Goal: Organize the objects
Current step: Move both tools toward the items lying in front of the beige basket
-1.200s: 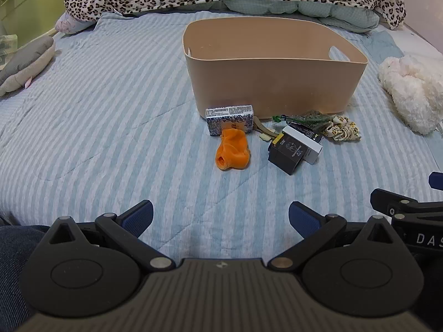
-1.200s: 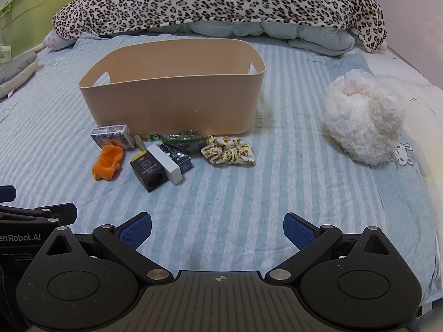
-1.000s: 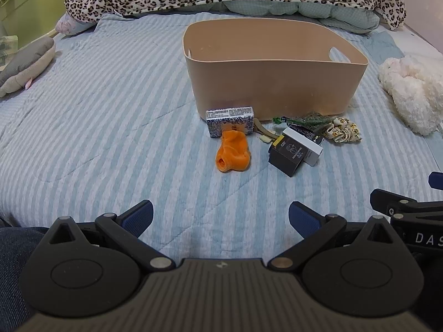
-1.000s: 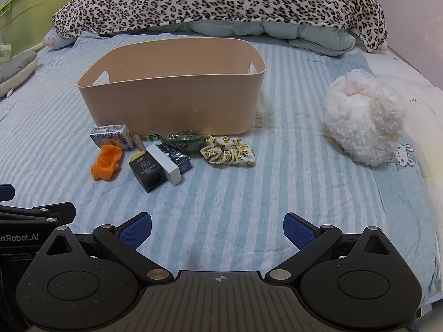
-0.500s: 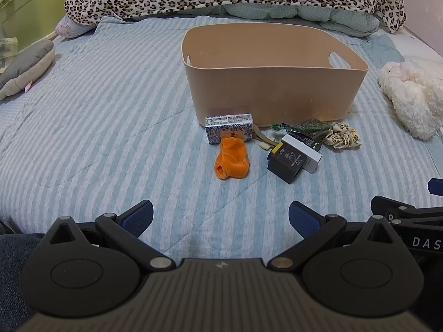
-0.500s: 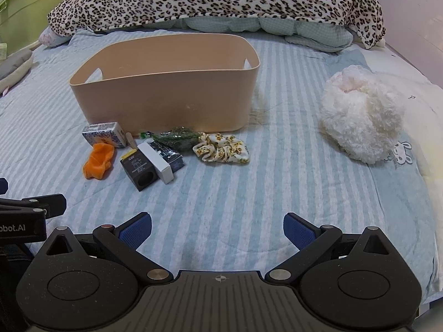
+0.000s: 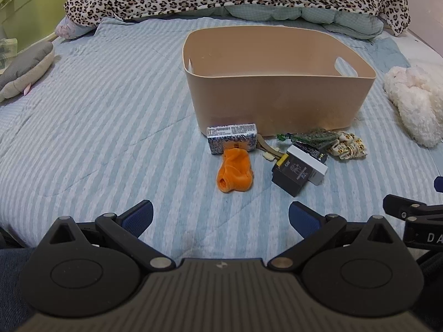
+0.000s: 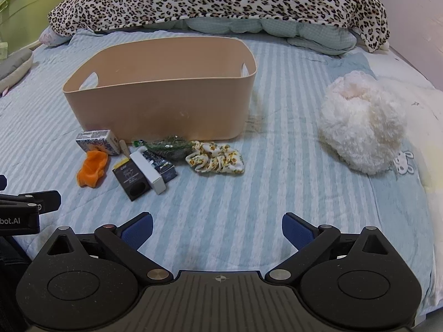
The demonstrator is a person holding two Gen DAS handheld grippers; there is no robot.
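Note:
A tan plastic bin (image 7: pixel 279 102) (image 8: pixel 163 105) stands on the striped bed, nothing visible inside it. In front of it lie an orange sock (image 7: pixel 235 170) (image 8: pixel 92 168), a blue-and-white patterned box (image 7: pixel 232 138) (image 8: pixel 97 141), a black box (image 7: pixel 292 173) (image 8: pixel 132 179), a white box (image 7: pixel 307 163) (image 8: pixel 148 171), a green packet (image 7: pixel 313 136) (image 8: pixel 169 147) and a floral scrunchie (image 7: pixel 347 146) (image 8: pixel 216 161). My left gripper (image 7: pixel 220 217) is open, low and short of the sock. My right gripper (image 8: pixel 217 228) is open too, short of the scrunchie.
A white fluffy plush (image 8: pixel 362 130) (image 7: pixel 415 105) lies right of the bin. A leopard-print blanket (image 8: pixel 216 0) lies across the head of the bed. A grey cushion (image 7: pixel 25 66) sits at the far left. Bare striped cover (image 7: pixel 97 127) stretches left of the objects.
Both grippers have edged forward towards the objects, which look slightly larger and lower in the views. Nothing on the bed has moved, and both pairs of fingers stay open.

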